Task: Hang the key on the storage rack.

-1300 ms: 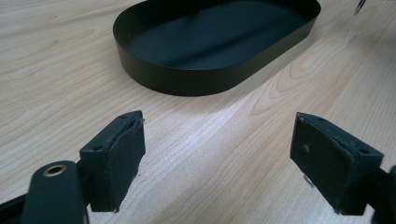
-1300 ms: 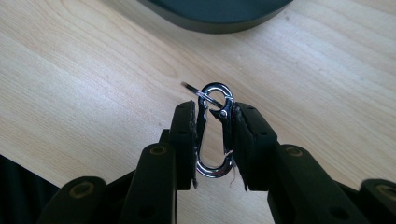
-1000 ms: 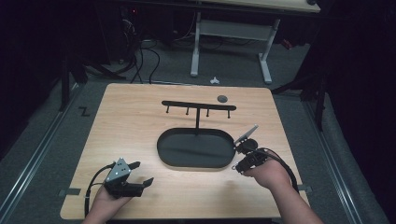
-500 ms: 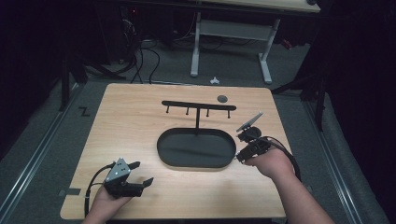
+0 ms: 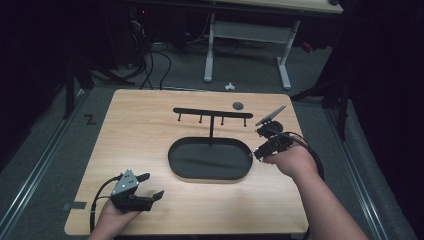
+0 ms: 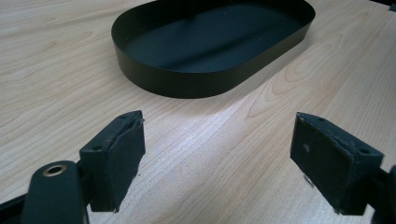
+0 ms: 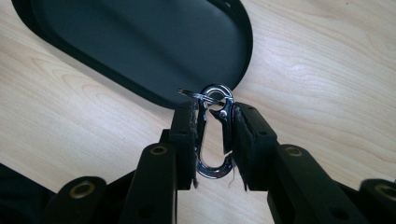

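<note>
The carabiner (image 7: 215, 133), a small silver snap hook with a thin ring through its top eye, sits clamped between the jaws of the right tongs (image 7: 214, 140), which press on its two long sides. In the right gripper view it hangs above the wooden tabletop (image 7: 327, 70), with the rounded end of the black oval tray (image 7: 140, 42) just beyond it at 11 o'clock. In the high view the right tongs (image 5: 261, 145) are held at the tray's (image 5: 210, 159) 3 o'clock end, close to its rim, with a hand (image 5: 290, 160) wrapped around the grip.

Behind the tray, at its 12 o'clock, stands a black hook rack (image 5: 212, 112), a crossbar on a thin post with small pegs hanging under it. A small dark disc (image 5: 238, 105) lies on the tabletop (image 5: 140, 130) at 1 o'clock of the rack.

The left tongs (image 5: 150, 185) rest low near the 7 o'clock corner of the tabletop, well apart from the tray, jaws spread wide with nothing between them. In the left gripper view the left tongs (image 6: 217, 158) face the tray's wall (image 6: 187, 79).
</note>
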